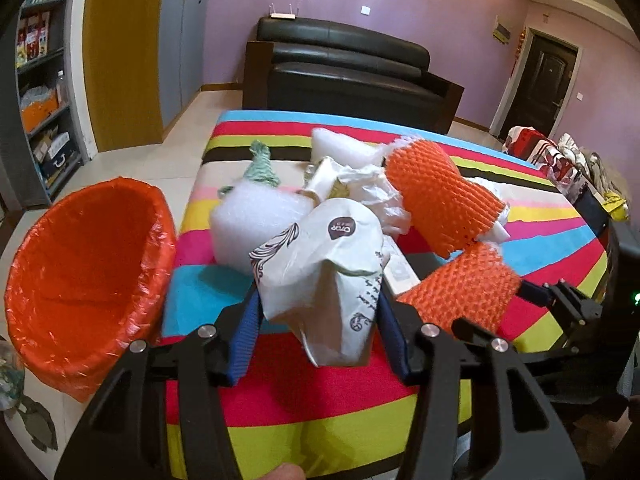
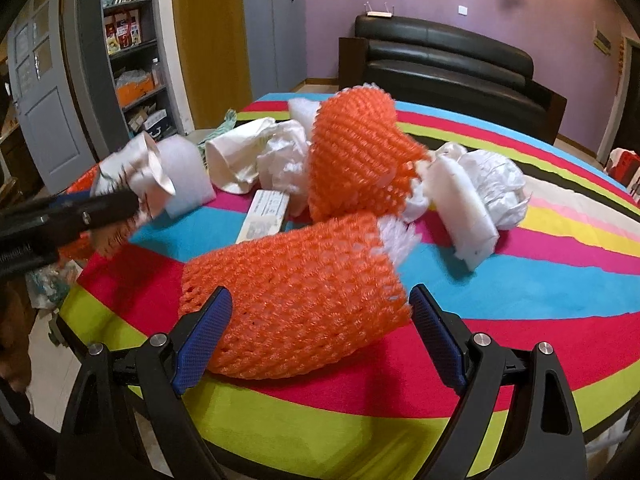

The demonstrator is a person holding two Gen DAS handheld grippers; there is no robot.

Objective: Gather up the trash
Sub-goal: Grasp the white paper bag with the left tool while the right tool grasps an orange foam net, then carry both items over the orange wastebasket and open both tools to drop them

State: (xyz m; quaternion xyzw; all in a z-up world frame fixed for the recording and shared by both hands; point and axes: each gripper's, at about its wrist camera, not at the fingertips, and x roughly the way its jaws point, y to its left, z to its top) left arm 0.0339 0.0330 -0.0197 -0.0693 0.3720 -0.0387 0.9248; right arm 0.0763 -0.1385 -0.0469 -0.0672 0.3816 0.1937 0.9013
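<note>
My left gripper [image 1: 318,320] points down at a slant over the near edge of the striped multicoloured tablecloth [image 1: 360,396], and its blue pads are clamped on a crumpled white paper bag with dark printed lettering [image 1: 324,268]; the bag sits between the two fingers and looks lifted clear of the cloth, though I cannot be sure of that from the left wrist view alone. From the right wrist view that same gripper enters at the left edge, blurred, with the bag bunched at its tip.

My right gripper [image 2: 320,332] also tilts down toward the table, jaws spread wide on either side of an orange foam mesh sleeve [image 2: 296,300] lying on the cloth. The left pad is at the sleeve's edge; the right pad stands just apart from it, so I read no squeeze there.

Just off the table's left side stands the bin lined with an orange plastic bag [image 1: 88,264], its lower part cut off by my gripper's frame.

Further back lie a second orange mesh sleeve [image 2: 356,152], white foam blocks [image 2: 464,216] and crumpled white paper [image 2: 500,184]. A flat white box [image 2: 266,216] is half hidden under the pile; its print is too small to read. A fingertip [image 1: 286,472] shows at the bottom edge.
</note>
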